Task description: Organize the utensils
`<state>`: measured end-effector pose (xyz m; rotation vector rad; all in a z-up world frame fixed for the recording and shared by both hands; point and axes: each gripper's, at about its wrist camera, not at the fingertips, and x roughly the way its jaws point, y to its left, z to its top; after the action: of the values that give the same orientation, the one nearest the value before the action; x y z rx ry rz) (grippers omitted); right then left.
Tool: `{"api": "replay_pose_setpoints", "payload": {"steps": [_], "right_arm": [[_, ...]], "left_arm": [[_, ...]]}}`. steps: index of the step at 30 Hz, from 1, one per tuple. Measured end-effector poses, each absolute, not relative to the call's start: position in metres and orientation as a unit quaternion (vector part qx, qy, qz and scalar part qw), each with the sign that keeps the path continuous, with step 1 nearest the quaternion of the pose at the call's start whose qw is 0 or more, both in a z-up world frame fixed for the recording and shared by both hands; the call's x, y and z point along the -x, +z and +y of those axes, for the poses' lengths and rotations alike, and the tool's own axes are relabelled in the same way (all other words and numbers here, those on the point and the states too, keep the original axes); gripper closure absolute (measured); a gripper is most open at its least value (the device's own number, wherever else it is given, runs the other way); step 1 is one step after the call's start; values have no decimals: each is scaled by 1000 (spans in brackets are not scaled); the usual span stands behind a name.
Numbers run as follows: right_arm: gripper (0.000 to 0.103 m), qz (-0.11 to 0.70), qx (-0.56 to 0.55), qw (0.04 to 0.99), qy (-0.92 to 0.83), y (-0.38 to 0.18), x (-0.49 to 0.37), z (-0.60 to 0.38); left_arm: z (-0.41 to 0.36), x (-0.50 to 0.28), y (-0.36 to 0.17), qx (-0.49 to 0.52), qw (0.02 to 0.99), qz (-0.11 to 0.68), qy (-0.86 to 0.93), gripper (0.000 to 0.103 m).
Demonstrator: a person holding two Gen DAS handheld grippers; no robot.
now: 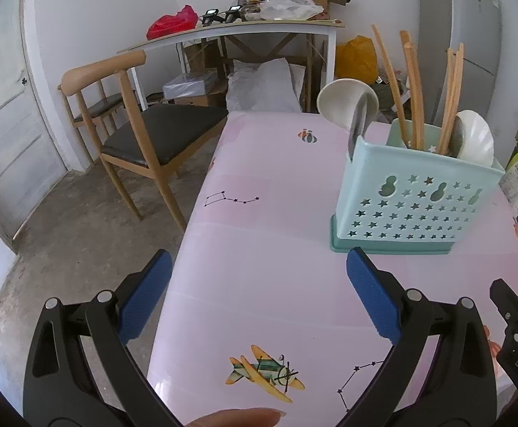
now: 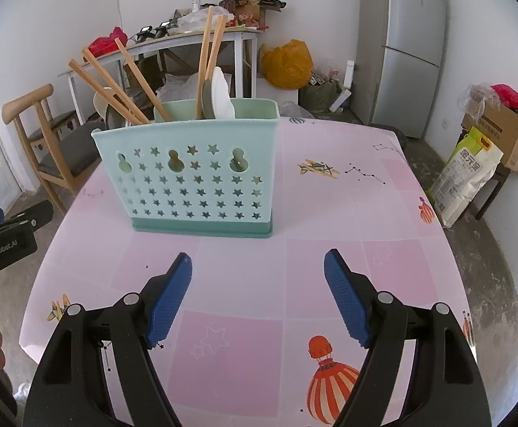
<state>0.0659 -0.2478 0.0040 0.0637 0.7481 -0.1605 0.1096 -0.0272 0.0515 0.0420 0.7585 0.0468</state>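
Near the far edge of the table (image 2: 330,220) stands the utensil holder (image 2: 194,178), full of chopsticks (image 2: 207,53) and spoons (image 2: 221,94). Both grippers, left (image 1: 259,284) and right (image 2: 257,286), hang open and empty. No loose utensil shows, so look around slowly first.

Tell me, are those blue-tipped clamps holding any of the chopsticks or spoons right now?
No. Both the left gripper and the right gripper have their jaws wide apart over the bare tablecloth; the chopsticks and spoons stand in the holder.
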Motion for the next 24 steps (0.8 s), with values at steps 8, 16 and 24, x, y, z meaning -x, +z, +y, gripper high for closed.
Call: {"api": "replay_pose_setpoints", "payload": {"steps": [8,16,24], "right_arm": [[28,364,-34,927,-80,5,-67,-249],[28,364,-40,927,-86,5,-66,-252],[28,365,-43,926,-85,3,-67,-254]], "left_arm": [[-39,-108,54,-19,929,370,1,8],[-51,-105,55,-28,930,366,-17,8],[-55,-104,56,-31,931,363,-21,8]]}}
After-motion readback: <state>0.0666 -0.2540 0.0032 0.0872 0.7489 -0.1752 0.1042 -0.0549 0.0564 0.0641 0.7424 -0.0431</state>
